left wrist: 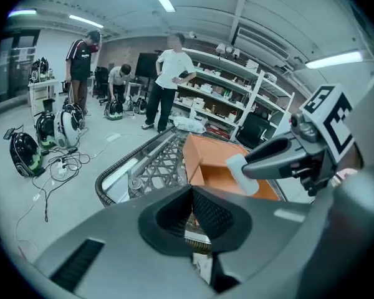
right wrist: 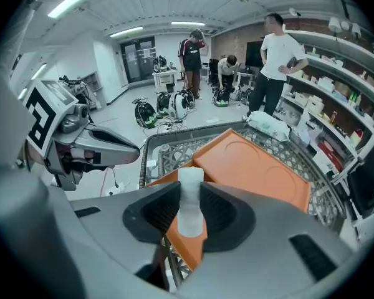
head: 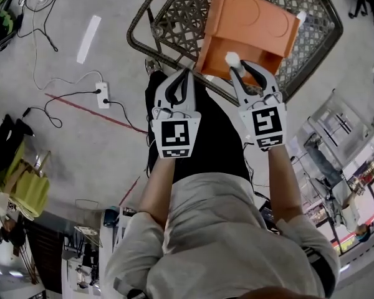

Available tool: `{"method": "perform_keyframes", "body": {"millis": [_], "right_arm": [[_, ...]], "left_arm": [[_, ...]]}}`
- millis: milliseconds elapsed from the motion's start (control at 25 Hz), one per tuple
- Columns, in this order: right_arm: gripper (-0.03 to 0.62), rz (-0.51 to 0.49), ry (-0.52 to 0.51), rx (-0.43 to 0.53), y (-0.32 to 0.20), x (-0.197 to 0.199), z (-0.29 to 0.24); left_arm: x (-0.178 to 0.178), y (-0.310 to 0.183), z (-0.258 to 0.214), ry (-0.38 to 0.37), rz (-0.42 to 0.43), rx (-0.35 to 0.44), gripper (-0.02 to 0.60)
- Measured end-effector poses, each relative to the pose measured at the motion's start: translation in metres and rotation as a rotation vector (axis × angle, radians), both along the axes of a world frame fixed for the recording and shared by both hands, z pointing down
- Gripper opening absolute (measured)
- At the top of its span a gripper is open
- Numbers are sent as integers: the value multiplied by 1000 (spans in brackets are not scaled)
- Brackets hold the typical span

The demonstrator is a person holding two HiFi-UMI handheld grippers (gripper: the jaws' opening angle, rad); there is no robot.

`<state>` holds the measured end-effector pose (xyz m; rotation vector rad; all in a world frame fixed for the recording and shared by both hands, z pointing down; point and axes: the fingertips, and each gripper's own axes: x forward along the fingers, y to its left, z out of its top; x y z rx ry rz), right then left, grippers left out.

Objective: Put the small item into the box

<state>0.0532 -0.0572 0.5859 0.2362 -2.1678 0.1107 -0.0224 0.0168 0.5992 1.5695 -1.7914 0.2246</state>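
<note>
An orange box (head: 249, 30) with its lid flipped open lies on a dark lattice table (head: 174, 17). My right gripper (head: 237, 67) is shut on a small white cylinder (head: 232, 60), held at the box's near edge. In the right gripper view the white cylinder (right wrist: 189, 201) stands upright between the pads, with the orange box (right wrist: 249, 167) just beyond. My left gripper (head: 181, 83) is shut and empty, at the table's near rim beside the right one. The left gripper view shows the box (left wrist: 218, 164) and the cylinder (left wrist: 242, 173) in the right gripper's jaws.
A power strip (head: 102, 95) and cables lie on the grey floor at the left. Several people (right wrist: 277, 61) stand by shelving (right wrist: 343, 98) behind the table. Helmets and gear (left wrist: 25, 151) sit on the floor.
</note>
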Motion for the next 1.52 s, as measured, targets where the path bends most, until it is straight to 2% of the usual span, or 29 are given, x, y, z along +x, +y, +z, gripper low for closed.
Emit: {"method": "perform_keyframes", "body": {"millis": [520,1520], "right_arm": [[95,-22,86,-55,-3,0,43],[95,-30,171,-105,-6,0,80]], "left_arm": [[-2,2,20,27,-14,-45,9],[-3,0,41,63,-30,-73,9]]}}
